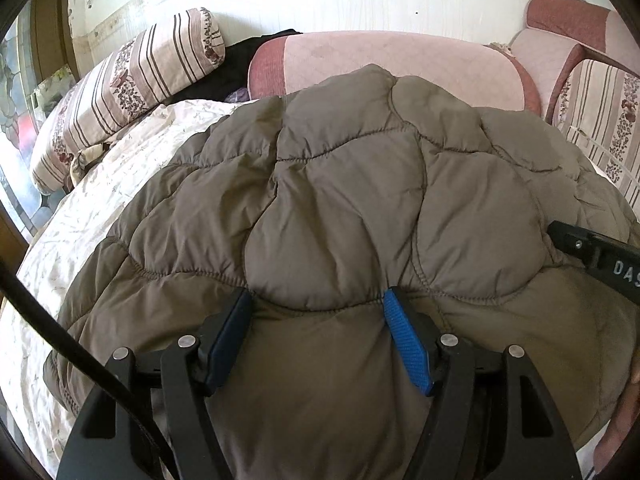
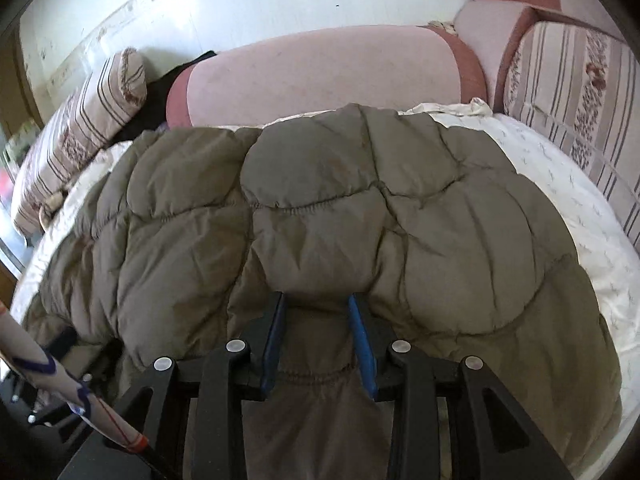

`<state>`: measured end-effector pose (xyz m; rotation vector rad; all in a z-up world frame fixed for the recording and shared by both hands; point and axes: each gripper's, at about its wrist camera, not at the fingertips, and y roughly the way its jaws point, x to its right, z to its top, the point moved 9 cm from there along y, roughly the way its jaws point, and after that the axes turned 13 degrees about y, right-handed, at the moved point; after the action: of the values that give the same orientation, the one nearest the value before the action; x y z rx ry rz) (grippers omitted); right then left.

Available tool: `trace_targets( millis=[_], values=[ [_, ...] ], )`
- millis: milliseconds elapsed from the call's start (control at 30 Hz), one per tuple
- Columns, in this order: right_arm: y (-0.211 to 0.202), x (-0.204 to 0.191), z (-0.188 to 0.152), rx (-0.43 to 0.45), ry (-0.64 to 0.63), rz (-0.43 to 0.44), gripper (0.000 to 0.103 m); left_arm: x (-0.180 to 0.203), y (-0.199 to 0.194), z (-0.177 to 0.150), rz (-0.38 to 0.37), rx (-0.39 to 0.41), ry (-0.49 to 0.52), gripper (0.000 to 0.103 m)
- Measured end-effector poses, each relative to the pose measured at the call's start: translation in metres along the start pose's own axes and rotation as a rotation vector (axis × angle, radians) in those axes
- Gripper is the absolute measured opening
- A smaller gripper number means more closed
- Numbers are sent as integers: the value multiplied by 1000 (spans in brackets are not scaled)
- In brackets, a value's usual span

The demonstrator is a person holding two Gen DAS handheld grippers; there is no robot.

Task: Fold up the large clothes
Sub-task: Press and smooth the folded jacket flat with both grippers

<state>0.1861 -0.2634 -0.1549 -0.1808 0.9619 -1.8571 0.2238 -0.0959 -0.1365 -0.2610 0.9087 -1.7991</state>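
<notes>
Jacket (image 1: 340, 200): only left cam shows right gripper (image 1: 592, 256) alongside.

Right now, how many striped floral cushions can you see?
2: one striped cushion left of the pink backrest, another at the right edge. More may be hidden.

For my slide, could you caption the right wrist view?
Right gripper pinching a fold of the brown quilted jacket on the sofa.

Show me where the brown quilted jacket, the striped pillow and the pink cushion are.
brown quilted jacket (image 1: 340, 184): left wrist view, middle padded panel.
striped pillow (image 1: 132, 80): left wrist view, its striped side.
pink cushion (image 2: 320, 76): right wrist view, pale front face.
</notes>
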Motion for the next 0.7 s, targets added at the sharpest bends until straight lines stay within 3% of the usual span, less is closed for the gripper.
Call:
trace_targets(
  millis=[233,533,700],
  values=[
    [-41,-9,-2,114,-38,47,38,-7,-20,3,-7,61,-32,68],
    [-90,-20,-50,140,-104,93,47,-18,-67,-15,-4,79,-42,68],
    [-86,-26,-57,124,-134,79,47,-19,-63,-24,3,67,-43,68]
  ],
)
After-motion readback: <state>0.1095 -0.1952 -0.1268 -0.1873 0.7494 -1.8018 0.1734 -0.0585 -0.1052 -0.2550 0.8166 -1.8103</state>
